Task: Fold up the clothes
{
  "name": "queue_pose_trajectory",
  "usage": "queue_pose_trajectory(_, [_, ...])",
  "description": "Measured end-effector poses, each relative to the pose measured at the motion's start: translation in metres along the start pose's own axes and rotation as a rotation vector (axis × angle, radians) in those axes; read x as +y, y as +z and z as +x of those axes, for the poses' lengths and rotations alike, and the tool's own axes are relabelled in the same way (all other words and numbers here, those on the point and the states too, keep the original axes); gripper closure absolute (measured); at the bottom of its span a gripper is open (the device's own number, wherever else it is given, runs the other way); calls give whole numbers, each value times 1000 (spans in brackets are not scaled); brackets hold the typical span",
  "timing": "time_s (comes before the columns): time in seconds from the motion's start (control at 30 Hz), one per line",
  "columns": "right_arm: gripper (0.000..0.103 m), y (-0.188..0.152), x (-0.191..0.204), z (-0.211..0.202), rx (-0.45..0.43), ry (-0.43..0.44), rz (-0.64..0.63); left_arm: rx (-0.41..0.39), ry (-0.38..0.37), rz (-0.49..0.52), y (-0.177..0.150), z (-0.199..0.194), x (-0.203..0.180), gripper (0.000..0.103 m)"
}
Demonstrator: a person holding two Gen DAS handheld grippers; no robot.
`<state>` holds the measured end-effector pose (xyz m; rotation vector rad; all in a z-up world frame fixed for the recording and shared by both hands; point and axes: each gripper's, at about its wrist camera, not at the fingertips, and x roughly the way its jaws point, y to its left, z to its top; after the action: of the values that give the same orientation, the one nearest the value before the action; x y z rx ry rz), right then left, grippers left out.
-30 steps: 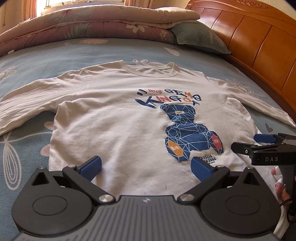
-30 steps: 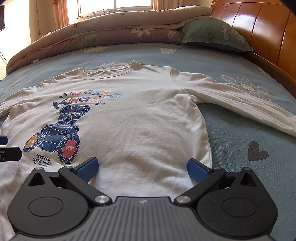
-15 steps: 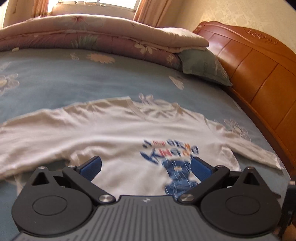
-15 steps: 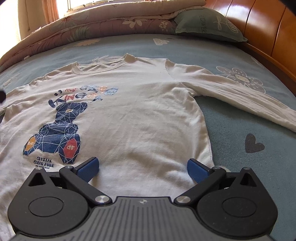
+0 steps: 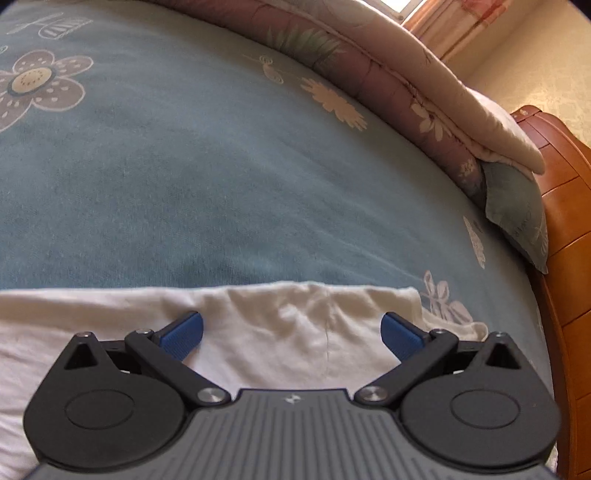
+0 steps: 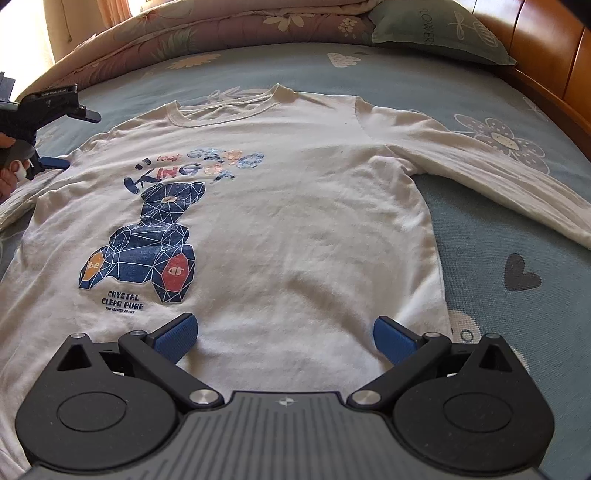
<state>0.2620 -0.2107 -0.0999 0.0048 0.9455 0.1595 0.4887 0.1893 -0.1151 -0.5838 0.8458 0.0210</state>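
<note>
A white long-sleeved shirt (image 6: 295, 206) with a blue bear print (image 6: 147, 243) lies flat, front up, on the blue bed sheet (image 6: 498, 302). Its right sleeve (image 6: 498, 177) stretches out to the right. My right gripper (image 6: 284, 332) is open low over the hem, near the shirt's lower right corner. My left gripper (image 6: 75, 139) is open at the far left, over the shirt's left shoulder, held by a hand. In the left wrist view, rumpled white shirt cloth (image 5: 303, 310) lies between the open fingers of the left gripper (image 5: 291, 328).
A folded floral quilt (image 6: 221, 26) lies along the far side of the bed, with a green pillow (image 6: 436, 29) beside it. A wooden headboard (image 6: 546, 37) runs along the right edge. Bare sheet (image 5: 221, 166) stretches beyond the shirt.
My left gripper has left the hem and travelled up to the shirt's left shoulder. My right gripper has stayed open by the hem, shifting only slightly.
</note>
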Motion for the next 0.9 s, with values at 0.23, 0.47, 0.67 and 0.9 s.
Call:
queue_pose_trajectory(0.23, [0, 0, -2, 0, 11, 8, -4, -43, 84, 31, 13, -5, -19, 1])
queue_pose_trajectory(0.47, [0, 1, -11, -5, 21, 62, 68, 115, -70, 90, -1, 1, -46, 1])
queue_pose_trajectory(0.67, [0, 1, -9, -1, 25, 55, 51, 79, -41, 162, -3, 28, -52, 1])
queue_pose_trajectory(0.9, [0, -1, 2, 5, 7, -1, -36, 23, -9, 127, 13, -1, -55, 1])
